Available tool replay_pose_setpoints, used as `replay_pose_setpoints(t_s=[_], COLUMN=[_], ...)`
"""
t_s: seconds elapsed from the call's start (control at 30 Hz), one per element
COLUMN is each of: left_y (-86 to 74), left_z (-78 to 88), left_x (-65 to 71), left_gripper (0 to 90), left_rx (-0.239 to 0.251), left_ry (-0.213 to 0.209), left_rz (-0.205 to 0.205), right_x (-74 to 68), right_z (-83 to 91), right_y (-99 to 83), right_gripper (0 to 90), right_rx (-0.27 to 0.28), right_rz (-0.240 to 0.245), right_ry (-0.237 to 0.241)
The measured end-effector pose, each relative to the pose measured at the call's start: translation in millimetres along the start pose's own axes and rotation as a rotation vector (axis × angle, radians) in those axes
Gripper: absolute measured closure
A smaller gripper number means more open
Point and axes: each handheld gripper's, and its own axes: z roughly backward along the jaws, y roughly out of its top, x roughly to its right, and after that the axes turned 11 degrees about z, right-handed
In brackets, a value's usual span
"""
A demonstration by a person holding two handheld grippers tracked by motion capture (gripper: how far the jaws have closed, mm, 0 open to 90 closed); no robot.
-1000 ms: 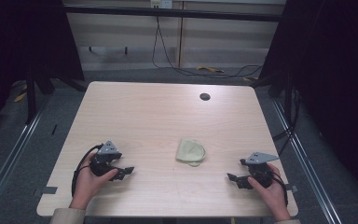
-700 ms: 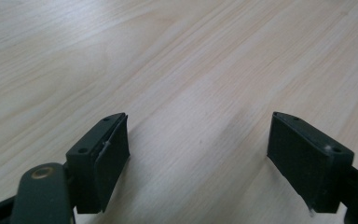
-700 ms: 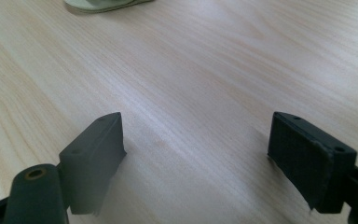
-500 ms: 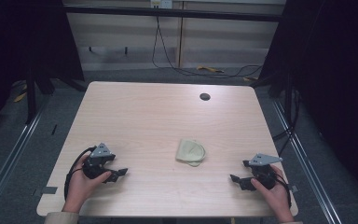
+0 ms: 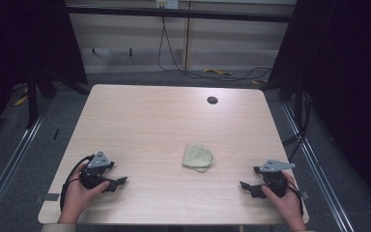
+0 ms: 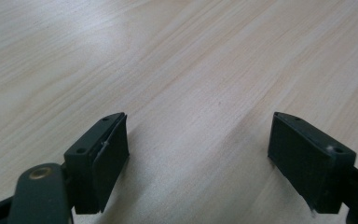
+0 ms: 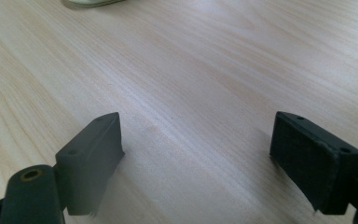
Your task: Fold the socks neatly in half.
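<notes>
Your left gripper (image 5: 118, 182): black jaws spread wide, nothing between, low over pale wooden table (image 5: 174, 116), near front-left corner. Your right gripper (image 5: 245, 186): jaws spread, empty, near front-right corner. Pale green crumpled cloth (image 5: 197, 157) lies flat on table between both, well apart from each.

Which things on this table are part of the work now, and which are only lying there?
In the work: folded pale cloth, left gripper, right gripper, both open and holding nothing.

Lying about: dark round spot near the table's far edge.
</notes>
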Motion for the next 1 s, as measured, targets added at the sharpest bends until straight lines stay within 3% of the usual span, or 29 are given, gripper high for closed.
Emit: replay_pose_setpoints(t_s=[0.2,1.0], left_y=[-2.1,-2.1], left_z=[-2.7,-4.1], left_x=[0.5,3.6], left_gripper=[15.2,10.2], left_rx=[0.022,0.017], left_ry=[-0.004,0.018], left_rz=[-0.010,0.007], right_x=[0.0,-0.6], right_z=[0.0,-0.5], right_y=[0.0,0.3], right_gripper=[15.9,15.5], right_rx=[0.000,-0.001], right_rz=[0.000,0.004], right_ry=[0.000,-0.002])
